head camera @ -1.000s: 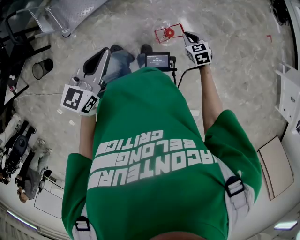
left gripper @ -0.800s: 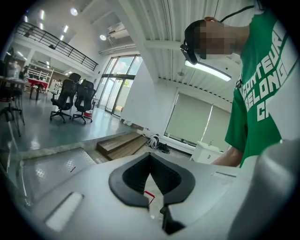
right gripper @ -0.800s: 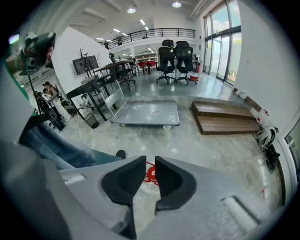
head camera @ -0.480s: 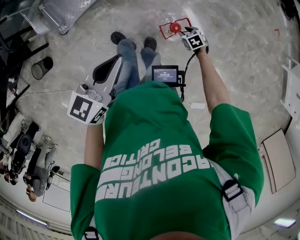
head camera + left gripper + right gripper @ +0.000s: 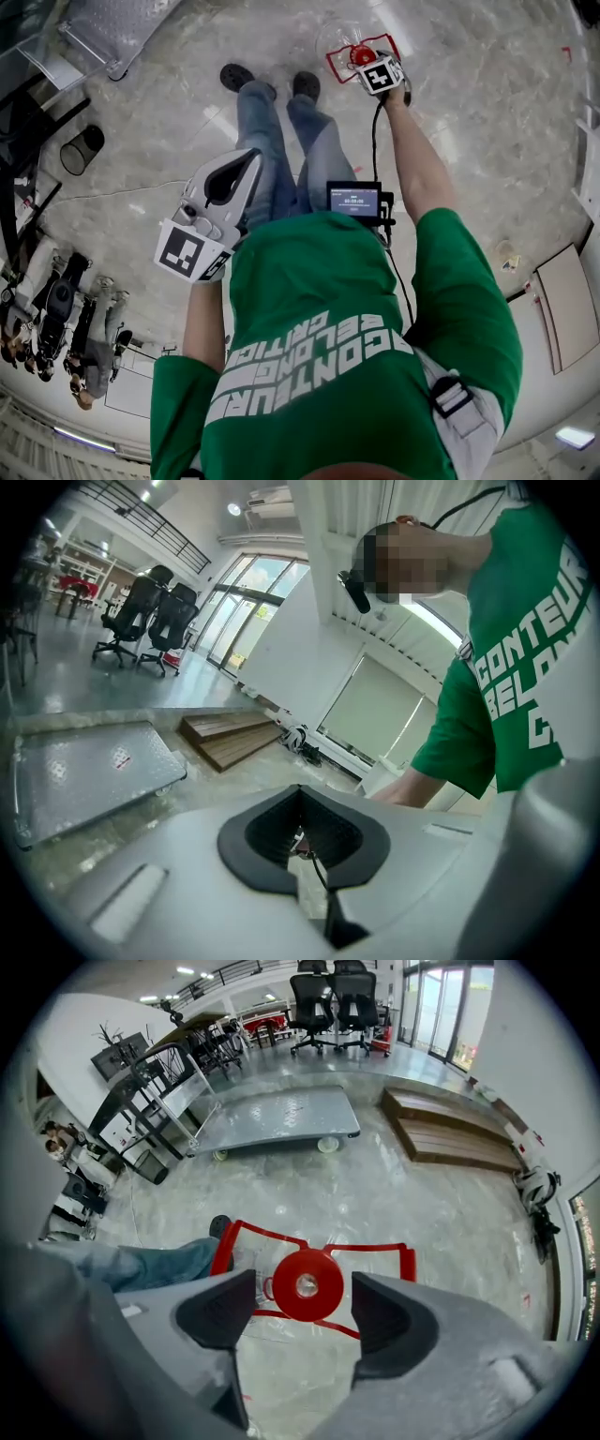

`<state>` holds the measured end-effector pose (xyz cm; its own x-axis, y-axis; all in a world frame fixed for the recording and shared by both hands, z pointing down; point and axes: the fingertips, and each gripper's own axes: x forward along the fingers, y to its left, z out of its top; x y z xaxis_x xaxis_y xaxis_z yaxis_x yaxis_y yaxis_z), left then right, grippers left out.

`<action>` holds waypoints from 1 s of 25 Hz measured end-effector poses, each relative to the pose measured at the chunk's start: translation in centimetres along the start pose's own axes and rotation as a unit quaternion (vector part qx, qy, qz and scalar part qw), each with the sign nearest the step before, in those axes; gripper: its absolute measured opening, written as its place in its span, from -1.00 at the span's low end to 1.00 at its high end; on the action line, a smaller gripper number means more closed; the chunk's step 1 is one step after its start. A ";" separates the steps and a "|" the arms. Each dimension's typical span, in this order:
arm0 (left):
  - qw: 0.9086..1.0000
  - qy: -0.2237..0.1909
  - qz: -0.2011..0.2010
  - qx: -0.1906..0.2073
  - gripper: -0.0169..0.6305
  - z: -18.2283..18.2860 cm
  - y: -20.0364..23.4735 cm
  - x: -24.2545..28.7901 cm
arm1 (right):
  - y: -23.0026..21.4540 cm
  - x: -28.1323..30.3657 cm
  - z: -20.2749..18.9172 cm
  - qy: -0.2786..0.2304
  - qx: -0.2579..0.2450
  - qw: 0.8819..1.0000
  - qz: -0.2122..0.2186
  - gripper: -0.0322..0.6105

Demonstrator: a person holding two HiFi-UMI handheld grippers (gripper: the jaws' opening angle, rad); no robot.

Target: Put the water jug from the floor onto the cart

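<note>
Right gripper view: cart (image 5: 272,1117) sits on the floor, well beyond the jug. Water jug (image 5: 307,1285) stands upright on the floor directly under the right gripper (image 5: 300,1309). Its red cap is framed between the jaws, which have just been opening and now stand wide, touching nothing. Probably still above cap level. Left gripper (image 5: 300,803) is clenched, empty and well apart, so right is nearer.

From the head view, your right gripper (image 5: 379,75) covers its own jaws and part of the jug (image 5: 359,54). The jug's clear body all but vanishes against the floor (image 5: 469,112). In the right gripper view, the jaws hide the jug's sides. The cart (image 5: 131,23) runs off the top edge. The print on your chest screen (image 5: 354,199) is too small to read.
</note>
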<state>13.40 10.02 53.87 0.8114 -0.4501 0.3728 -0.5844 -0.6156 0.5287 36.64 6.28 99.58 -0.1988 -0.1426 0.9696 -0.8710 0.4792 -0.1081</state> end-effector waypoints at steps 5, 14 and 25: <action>1.000 0.004 0.012 -0.025 -0.90 -1.3 2.5 -0.2 | -0.4 3.0 -0.2 0.017 0.023 0.999 -0.022 0.05; 0.998 0.004 0.008 -0.064 -0.90 -2.6 3.5 0.2 | -1.4 5.3 -0.7 0.041 0.053 0.995 -0.068 0.04; 0.999 -0.030 0.002 -0.040 -0.90 1.4 2.2 -1.3 | -3.2 -4.4 -1.4 0.038 0.062 0.995 -0.072 0.03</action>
<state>11.02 8.35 53.44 0.8055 -0.4920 0.3302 -0.5833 -0.5605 0.5879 40.93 6.62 95.98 -0.0372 -0.1340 0.9903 -0.9373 0.3482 0.0119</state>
